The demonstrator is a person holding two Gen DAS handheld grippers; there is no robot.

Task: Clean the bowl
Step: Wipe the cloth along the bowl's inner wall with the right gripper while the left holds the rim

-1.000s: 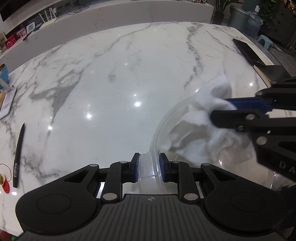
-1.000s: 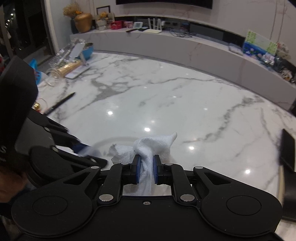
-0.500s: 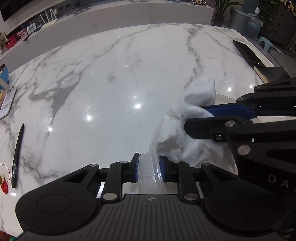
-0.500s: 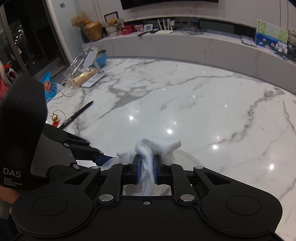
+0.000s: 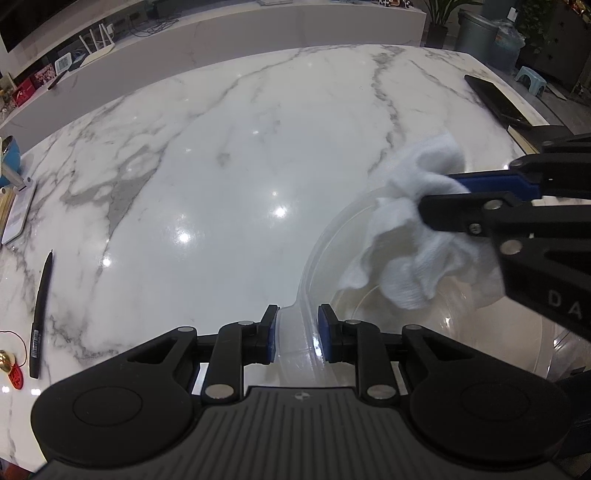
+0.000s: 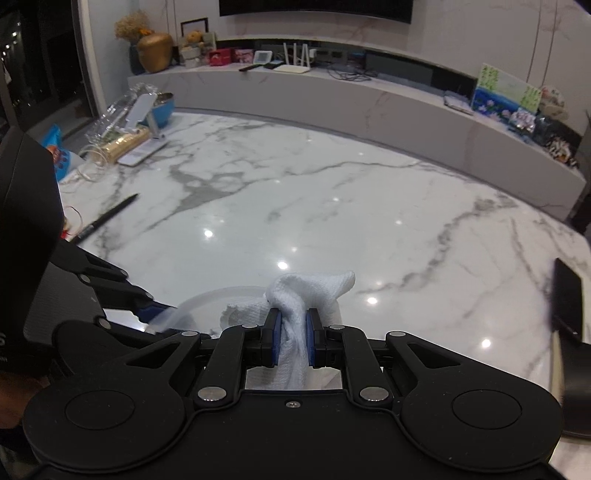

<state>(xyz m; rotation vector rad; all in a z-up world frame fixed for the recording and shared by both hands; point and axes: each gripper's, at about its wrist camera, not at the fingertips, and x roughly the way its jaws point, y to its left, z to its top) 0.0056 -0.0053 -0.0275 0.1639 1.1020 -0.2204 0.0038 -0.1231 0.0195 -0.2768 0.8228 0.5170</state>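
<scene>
Home living room, marble table (image 6: 332, 206), wall TV (image 6: 314, 5), gold vase (image 6: 155, 51)

Your left wrist cam sits close behind its fingers, facing across the marble table (image 5: 229, 177). Right cam does likewise from the opposite side. Both share the bowl (image 5: 317, 254), cloth (image 6: 310, 291) and pen (image 5: 40, 314).

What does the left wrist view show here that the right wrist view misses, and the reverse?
Only the left wrist view shows the left gripper clamped on the clear bowl rim, and the bowl's inside.

Only the right wrist view shows the right gripper pinching the white cloth head-on, plus the gold vase.

Both show the cloth at the bowl, the marble table and the black pen.
</scene>
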